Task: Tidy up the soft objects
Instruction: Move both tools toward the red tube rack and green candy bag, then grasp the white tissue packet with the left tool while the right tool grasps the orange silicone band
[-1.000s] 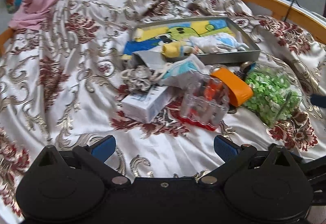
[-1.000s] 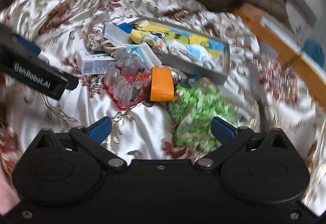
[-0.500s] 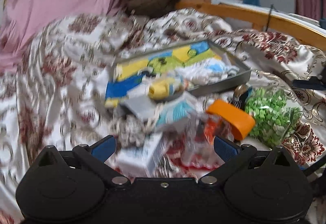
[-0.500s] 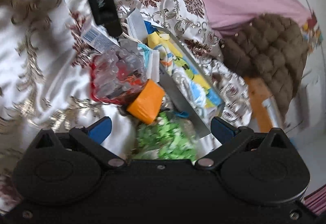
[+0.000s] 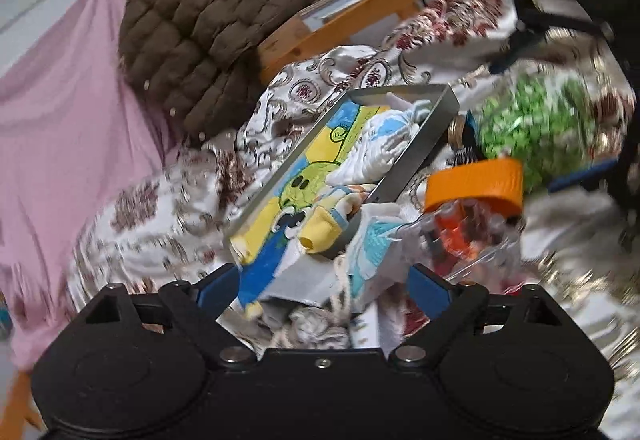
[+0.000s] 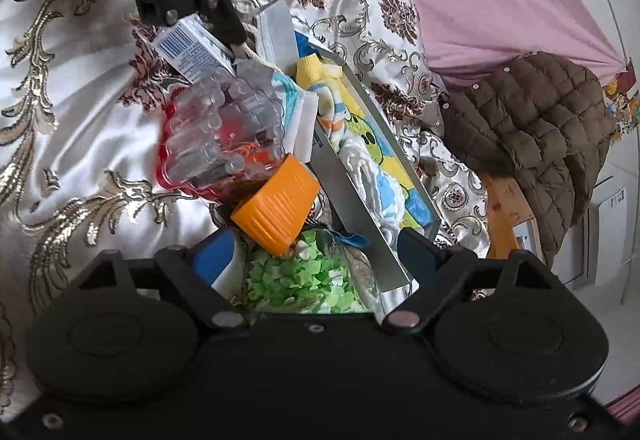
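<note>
Both wrist views sit low over the bedspread [image 6: 80, 112], tilted, close to the clutter; both share the metal tray [image 5: 436, 120] and orange-lidded jar [image 6: 276, 208].

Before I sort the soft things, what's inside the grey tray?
The grey tray holds a yellow sock at one end, a white-and-blue cloth, and a cartoon-print liner. Anything beneath them is hidden.

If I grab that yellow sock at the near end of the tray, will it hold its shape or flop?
The yellow sock looks crumpled and hangs over the metal tray's edge, so it will probably droop from the tongs. It seems light. It touches the other cloth there, so that may drag along.
</note>
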Action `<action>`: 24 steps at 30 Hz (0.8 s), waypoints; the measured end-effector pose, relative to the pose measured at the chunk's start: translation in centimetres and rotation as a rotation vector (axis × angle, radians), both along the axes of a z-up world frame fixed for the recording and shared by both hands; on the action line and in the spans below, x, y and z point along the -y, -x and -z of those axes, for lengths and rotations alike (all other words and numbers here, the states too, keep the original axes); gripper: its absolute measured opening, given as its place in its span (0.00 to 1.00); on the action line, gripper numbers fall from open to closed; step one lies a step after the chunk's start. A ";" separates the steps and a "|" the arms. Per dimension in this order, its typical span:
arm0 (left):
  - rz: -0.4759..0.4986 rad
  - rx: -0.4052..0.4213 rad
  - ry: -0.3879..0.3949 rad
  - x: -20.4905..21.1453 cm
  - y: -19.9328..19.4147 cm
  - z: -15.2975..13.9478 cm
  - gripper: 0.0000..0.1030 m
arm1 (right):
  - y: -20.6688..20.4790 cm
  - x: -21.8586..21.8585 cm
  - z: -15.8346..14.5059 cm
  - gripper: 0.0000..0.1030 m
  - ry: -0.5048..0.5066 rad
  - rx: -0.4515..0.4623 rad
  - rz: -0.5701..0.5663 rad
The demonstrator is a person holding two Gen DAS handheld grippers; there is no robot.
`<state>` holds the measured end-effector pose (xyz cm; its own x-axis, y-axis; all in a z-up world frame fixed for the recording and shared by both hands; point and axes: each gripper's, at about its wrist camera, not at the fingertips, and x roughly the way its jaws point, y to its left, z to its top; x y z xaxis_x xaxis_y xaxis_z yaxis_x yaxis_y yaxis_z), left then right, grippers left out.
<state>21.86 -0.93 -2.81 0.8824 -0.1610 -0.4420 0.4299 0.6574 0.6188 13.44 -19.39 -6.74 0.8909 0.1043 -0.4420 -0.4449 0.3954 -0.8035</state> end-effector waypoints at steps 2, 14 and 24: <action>0.020 -0.007 -0.017 -0.1 -0.2 0.3 0.88 | -0.4 0.0 0.1 0.77 0.005 -0.010 -0.006; 0.170 -0.010 -0.259 1.3 -1.6 4.2 0.61 | -1.7 -1.4 1.8 0.64 0.119 -0.006 -0.096; 0.252 0.028 -0.392 2.8 -1.9 6.3 0.50 | -2.6 -2.9 2.2 0.40 0.149 -0.016 -0.118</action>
<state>23.72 -3.74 -9.12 0.8494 -0.1979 -0.4893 0.5264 0.2489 0.8130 16.04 -16.50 -8.94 0.8691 0.1404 -0.4744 -0.4945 0.2168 -0.8417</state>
